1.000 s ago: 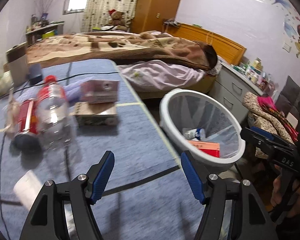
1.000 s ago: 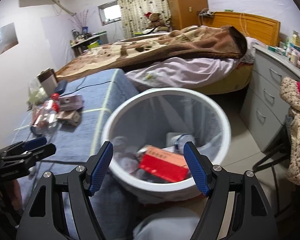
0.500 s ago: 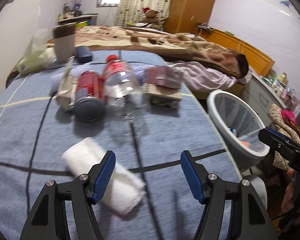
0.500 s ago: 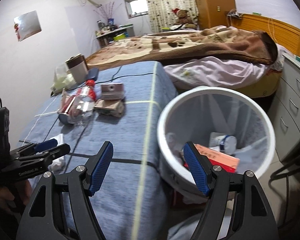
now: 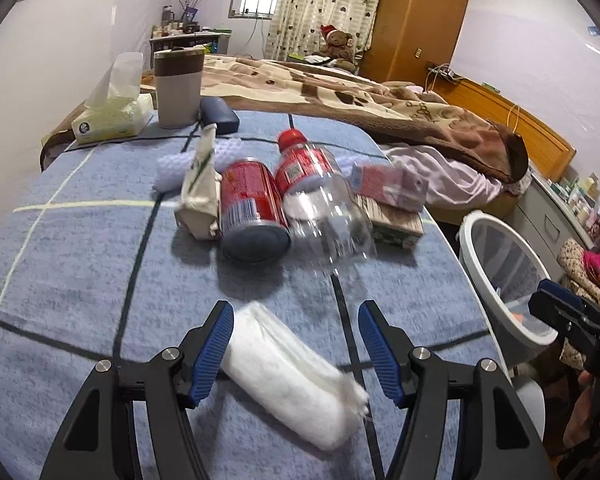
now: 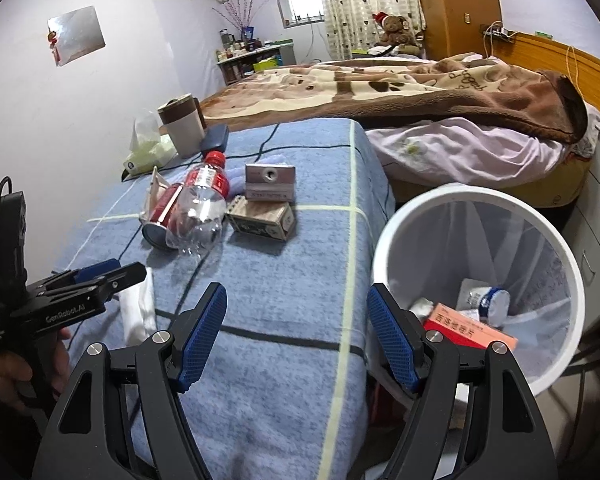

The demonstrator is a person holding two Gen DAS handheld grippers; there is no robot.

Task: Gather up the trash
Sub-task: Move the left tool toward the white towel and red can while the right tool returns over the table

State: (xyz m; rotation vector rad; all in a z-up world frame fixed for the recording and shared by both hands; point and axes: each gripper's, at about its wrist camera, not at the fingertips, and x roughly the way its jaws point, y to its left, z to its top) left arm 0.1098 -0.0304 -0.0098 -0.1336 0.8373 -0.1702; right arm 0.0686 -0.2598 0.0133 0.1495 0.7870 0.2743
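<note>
Left gripper (image 5: 296, 344) is hanging over the blue checked cloth (image 5: 80, 264) with its jaws apart, nothing pinched. A white tissue wad (image 5: 292, 372) lies on the cloth between the fingers, running from the left pad toward 5 o'clock; can't tell if the pad actually touches it. The opening figure dropped by exactly five, so no real closing to speak of.

Further up, around 12 o'clock, there's a little pile: a red can (image 5: 252, 208) on its side, base toward the camera, a clear plastic bottle (image 5: 320, 200) with a red cap right against it at its 3 o'clock, and a crumpled paper wrapper (image 5: 200, 192) on the can's 9 o'clock side. Two small boxes (image 5: 392, 204) are stacked just beyond the bottle at 2 o'clock.

Right gripper (image 6: 296, 340) is also open and empty, over the edge of the cloth. The white trash bin (image 6: 396, 240) sits off the cloth's edge at 3 o'clock from it, with a red box (image 6: 468, 330) and some other bits already inside.

Way at the back: a mug (image 5: 178, 88), tissue pack (image 5: 112, 116) and dark case (image 5: 220, 120) at 11 o'clock.
</note>
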